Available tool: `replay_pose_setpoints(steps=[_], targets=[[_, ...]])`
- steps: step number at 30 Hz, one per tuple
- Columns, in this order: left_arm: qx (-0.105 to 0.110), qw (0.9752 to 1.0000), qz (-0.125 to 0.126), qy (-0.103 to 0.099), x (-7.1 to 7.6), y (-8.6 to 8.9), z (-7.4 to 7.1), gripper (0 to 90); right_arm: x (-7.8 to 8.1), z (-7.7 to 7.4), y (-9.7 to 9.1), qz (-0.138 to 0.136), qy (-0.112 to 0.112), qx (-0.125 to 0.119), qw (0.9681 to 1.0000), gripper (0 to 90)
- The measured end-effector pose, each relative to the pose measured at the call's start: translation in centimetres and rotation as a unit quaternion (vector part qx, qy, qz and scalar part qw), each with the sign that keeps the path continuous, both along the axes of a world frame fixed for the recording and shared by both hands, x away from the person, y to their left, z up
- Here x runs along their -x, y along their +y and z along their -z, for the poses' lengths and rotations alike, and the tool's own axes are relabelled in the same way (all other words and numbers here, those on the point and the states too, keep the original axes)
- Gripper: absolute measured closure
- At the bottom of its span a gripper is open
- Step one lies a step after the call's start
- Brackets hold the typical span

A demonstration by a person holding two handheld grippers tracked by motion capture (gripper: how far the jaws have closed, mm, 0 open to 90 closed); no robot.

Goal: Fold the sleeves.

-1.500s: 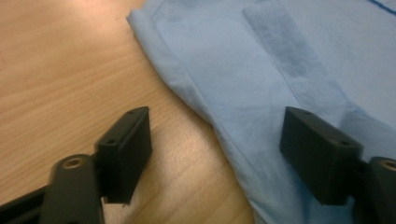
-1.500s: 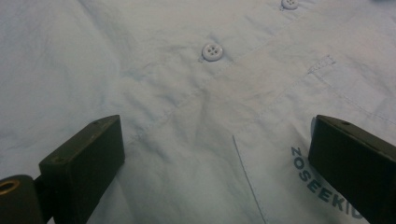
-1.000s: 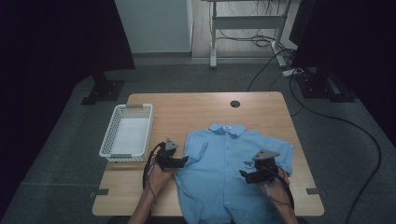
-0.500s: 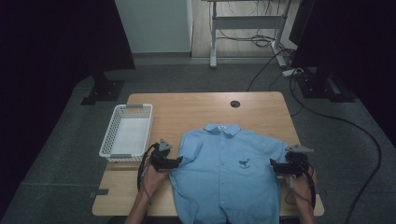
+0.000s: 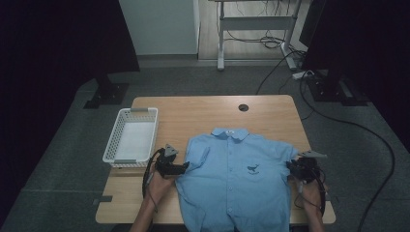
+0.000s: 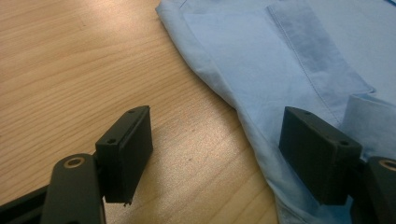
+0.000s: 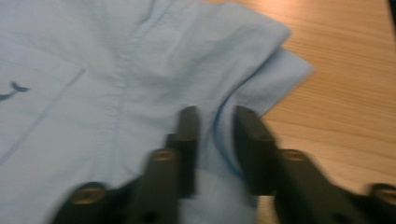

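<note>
One shirt (image 5: pixel 237 186) lies on the surface (image 5: pixel 203 113). Left of it, one basket (image 5: pixel 130 135). Two hand-held grippers: left (image 5: pixel 185 167) wide at the shirt's edge, right (image 5: pixel 291 166) just closing, pinching its sleeve.

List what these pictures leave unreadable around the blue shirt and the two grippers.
- Shirt hem: high view, cut off by the bottom edge.
- Chest emblem: high view, too small to read in detail.
- Right gripper hold: right gripper view, motion blur; its jaws have just been closing with a sleeve fold between them, but pad contact is unclear.
- Left gripper: left gripper view, whether its far jaw touches the cloth is unclear.
</note>
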State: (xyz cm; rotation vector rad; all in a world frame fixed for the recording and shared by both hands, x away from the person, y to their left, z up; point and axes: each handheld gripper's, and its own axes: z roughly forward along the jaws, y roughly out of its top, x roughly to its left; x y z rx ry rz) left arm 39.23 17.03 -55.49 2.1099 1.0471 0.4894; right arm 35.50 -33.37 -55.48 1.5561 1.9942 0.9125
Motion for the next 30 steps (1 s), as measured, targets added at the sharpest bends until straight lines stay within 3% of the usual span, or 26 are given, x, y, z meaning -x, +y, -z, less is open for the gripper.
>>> replay_pose_setpoints(steps=[1, 5, 7, 10, 15, 19, 21, 23, 25, 28, 30], targets=[[0.000, 1.0000, -0.001, 0.000, 0.0, 0.0, 0.0, 25.1, 0.0, -0.1, 0.2, -0.001, 0.005, -0.006, 1.0000, 84.8], [0.000, 1.0000, -0.002, 0.000, 0.0, 0.0, 0.0, 25.1, 0.1, -0.3, 0.6, -0.001, 0.011, 0.003, 0.9999, 86.8], [0.000, 1.0000, -0.002, 0.000, 0.0, 0.0, 0.0, 25.2, 0.3, -0.6, 0.6, -0.004, 0.004, 0.004, 1.0000, 86.8], [0.000, 1.0000, -0.003, 0.000, 0.0, 0.0, 0.0, 25.1, 0.9, -2.0, 1.1, -0.017, -0.027, -0.003, 0.9995, 86.7], [0.000, 1.0000, -0.004, 0.000, 0.0, -0.1, 0.0, 25.1, 1.4, -3.1, 4.5, -0.072, -0.051, 0.015, 0.9960, 85.6], [0.001, 1.0000, -0.006, 0.000, 0.0, -0.1, 0.0, 25.1, 0.9, -2.7, 7.4, -0.116, -0.040, 0.025, 0.9921, 82.1], [0.000, 1.0000, -0.006, 0.000, 0.0, -0.1, 0.0, 25.2, 0.4, -2.0, 8.3, -0.140, -0.025, 0.021, 0.9897, 77.4], [0.000, 1.0000, -0.006, 0.000, 0.0, -0.1, 0.0, 25.1, 0.0, -1.4, 8.9, -0.167, -0.012, 0.009, 0.9858, 66.8], [0.000, 1.0000, -0.007, 0.000, 0.0, -0.2, 0.0, 25.1, 0.1, -1.9, 8.9, -0.162, -0.038, 0.019, 0.9858, 56.7], [-0.002, 1.0000, -0.003, 0.001, 0.0, -0.2, 0.0, 23.0, 0.3, -3.3, 7.7, -0.139, -0.085, 0.009, 0.9866, 38.5], [-0.002, 1.0000, -0.001, 0.003, -0.1, -0.3, 0.0, 19.9, 0.3, -3.7, 6.5, -0.118, -0.092, 0.001, 0.9888, 31.2]])
